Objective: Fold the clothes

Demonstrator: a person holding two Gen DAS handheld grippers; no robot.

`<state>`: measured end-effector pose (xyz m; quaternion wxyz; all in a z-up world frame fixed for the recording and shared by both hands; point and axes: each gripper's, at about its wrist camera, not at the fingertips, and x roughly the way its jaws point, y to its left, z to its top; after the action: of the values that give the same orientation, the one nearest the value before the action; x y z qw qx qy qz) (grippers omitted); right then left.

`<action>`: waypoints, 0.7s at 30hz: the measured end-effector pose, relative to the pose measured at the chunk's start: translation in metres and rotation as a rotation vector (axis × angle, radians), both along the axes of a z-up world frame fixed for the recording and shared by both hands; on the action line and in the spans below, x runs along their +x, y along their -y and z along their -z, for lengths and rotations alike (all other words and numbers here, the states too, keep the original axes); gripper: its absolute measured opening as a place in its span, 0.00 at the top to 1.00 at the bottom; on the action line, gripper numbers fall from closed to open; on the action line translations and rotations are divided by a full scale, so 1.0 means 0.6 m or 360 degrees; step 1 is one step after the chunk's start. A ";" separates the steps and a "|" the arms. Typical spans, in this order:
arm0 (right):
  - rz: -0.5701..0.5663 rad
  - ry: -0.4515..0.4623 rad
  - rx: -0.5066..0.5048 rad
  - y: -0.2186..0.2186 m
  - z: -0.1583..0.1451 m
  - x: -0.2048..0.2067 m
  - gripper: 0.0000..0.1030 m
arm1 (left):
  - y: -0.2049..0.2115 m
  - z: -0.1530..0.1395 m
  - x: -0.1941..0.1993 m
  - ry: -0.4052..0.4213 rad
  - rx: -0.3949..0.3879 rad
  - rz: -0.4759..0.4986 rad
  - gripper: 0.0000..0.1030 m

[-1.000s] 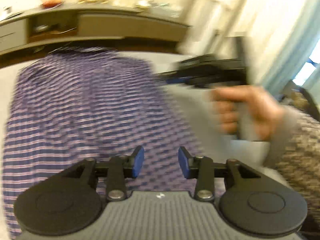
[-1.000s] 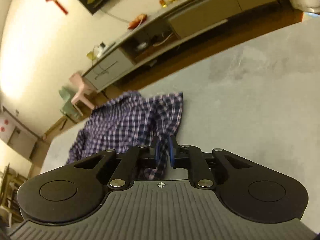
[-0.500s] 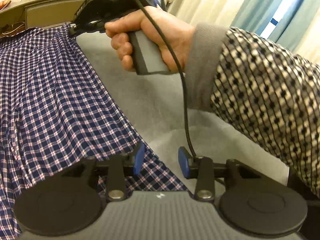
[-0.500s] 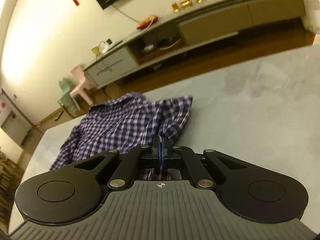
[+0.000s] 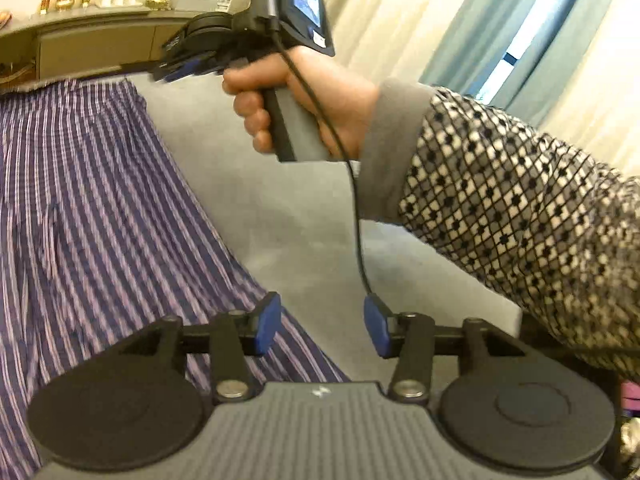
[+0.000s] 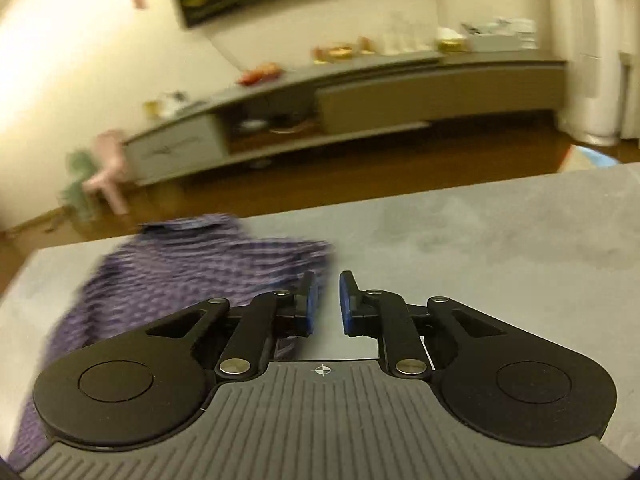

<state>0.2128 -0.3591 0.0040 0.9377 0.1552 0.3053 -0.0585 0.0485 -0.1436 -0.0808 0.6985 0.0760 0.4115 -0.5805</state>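
Observation:
A blue-and-white checked shirt [image 5: 100,220] lies spread over the left half of the grey table [image 5: 260,200]. My left gripper [image 5: 322,330] hovers over the shirt's right edge. Its jaws are opening, and only table and the cloth's edge show between the pads. A person's hand [image 5: 312,96] holds my right gripper [image 5: 172,70] above the shirt's far right corner. In the right wrist view the right gripper [image 6: 327,304] is lifted a little off the table [image 6: 480,248]. Its jaws are opening with bare table in the gap. The blurred shirt [image 6: 192,264] lies just left of its pads.
A patterned sleeve [image 5: 520,200] and a black cable [image 5: 356,216] cross the right side of the left wrist view. Beyond the table's far edge are a wooden floor, a long low cabinet [image 6: 400,96] and a pink stool [image 6: 108,172]. Curtains [image 5: 480,20] hang at the right.
The right gripper, shut on the shirt's edge half a second ago, has parted its jaws, let the cloth go and risen. The left gripper has slid along the shirt's right edge, jaws wider.

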 end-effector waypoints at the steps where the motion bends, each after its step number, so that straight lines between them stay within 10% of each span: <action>1: -0.0109 -0.0023 0.0020 -0.020 0.002 -0.011 0.89 | -0.014 0.008 -0.011 -0.0028 0.0015 0.0007 0.55; 4: -0.0347 -0.0218 -0.0036 -0.082 0.035 -0.035 0.86 | -0.048 0.030 -0.048 -0.0038 0.0115 -0.0017 0.55; 21: -0.0467 -0.0419 -0.0048 -0.349 0.027 -0.477 0.68 | -0.236 0.000 -0.166 0.0026 0.0108 -0.0184 0.46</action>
<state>-0.0732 -0.1495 -0.0123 0.8904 0.0860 0.4437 0.0545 -0.0512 -0.0018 -0.0807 0.7312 0.0805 0.4290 -0.5242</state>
